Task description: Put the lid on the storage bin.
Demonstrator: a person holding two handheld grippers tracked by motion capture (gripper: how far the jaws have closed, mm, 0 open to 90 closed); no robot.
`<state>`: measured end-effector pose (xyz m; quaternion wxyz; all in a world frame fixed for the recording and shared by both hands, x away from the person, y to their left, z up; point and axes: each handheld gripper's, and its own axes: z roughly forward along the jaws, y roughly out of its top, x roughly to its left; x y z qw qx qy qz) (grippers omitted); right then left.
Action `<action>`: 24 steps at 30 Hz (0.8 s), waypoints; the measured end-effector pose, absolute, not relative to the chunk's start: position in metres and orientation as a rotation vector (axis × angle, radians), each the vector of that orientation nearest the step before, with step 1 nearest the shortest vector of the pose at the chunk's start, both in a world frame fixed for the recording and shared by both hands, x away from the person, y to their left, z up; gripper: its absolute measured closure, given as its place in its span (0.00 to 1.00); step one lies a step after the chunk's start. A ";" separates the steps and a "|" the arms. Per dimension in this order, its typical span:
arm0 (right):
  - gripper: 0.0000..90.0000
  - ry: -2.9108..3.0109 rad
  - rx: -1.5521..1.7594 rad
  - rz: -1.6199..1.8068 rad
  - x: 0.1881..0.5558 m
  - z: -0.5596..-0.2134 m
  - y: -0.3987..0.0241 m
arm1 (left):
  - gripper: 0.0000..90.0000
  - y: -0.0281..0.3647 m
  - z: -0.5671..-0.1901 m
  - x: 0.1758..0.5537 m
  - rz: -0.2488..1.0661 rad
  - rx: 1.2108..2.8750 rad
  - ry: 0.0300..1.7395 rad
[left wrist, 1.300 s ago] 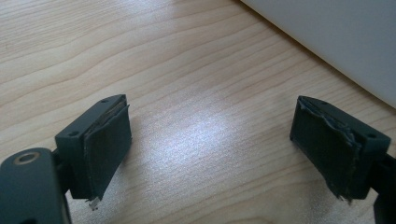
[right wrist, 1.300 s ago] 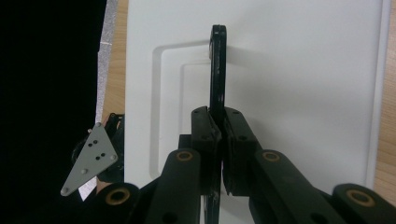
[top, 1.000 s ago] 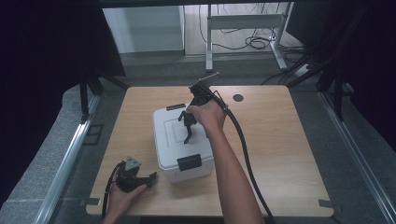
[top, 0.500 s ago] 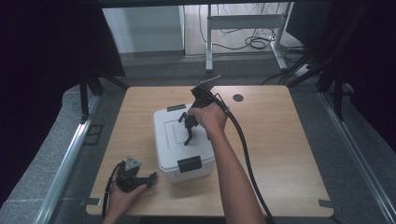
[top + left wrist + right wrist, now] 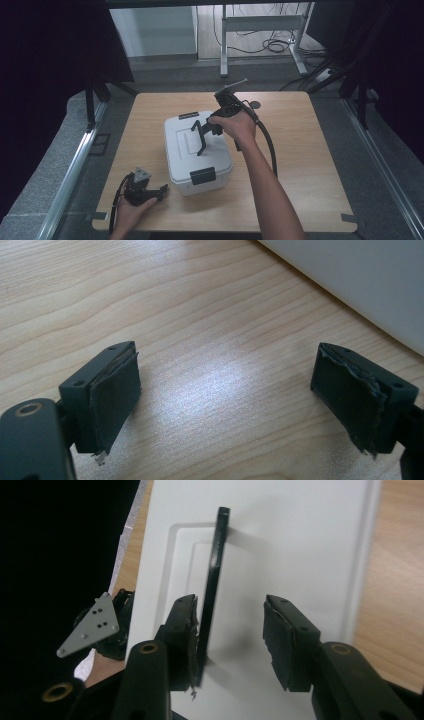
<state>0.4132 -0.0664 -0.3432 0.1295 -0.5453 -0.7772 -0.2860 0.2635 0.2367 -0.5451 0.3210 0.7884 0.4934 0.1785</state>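
Observation:
A white lidded box (image 5: pixel 189 165) sits in the middle of the wooden table (image 5: pixel 310 165), with black latches on its near and far sides. Its black handle (image 5: pixel 200 139) stands raised off the lid. My right gripper (image 5: pixel 214 130) hovers over the lid, jaws open. In the right gripper view the handle (image 5: pixel 216 580) stands edge-on inside the right gripper (image 5: pixel 231 610), against the left-hand pad (image 5: pixel 184 630), with a wide gap to the other pad. My left gripper (image 5: pixel 159 191) rests on the table at the box's front left, and the left gripper (image 5: pixel 225 375) is open with only wood between its jaws.
A black latch (image 5: pixel 202 175) hangs on the box's near wall. The box's white wall (image 5: pixel 360 285) lies just beyond the left gripper. The right gripper's thick cable (image 5: pixel 267 145) trails across the table to the right of the box. A small dark round hole (image 5: pixel 255 105) marks the far edge.
The right hand has shifted slightly to the right and toward the person over the lid, with the handle still raised. The left gripper has stayed put.

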 end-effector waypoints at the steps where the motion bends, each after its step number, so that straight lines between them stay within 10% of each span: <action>1: 0.61 -2.262 -1.577 -0.848 0.412 -0.343 -0.071 | 0.14 0.237 -0.545 0.263 0.469 2.071 1.296; 24: 0.51 -2.200 -1.581 -1.123 0.355 -0.404 -0.217 | 0.14 0.237 -0.545 0.263 0.471 2.069 1.296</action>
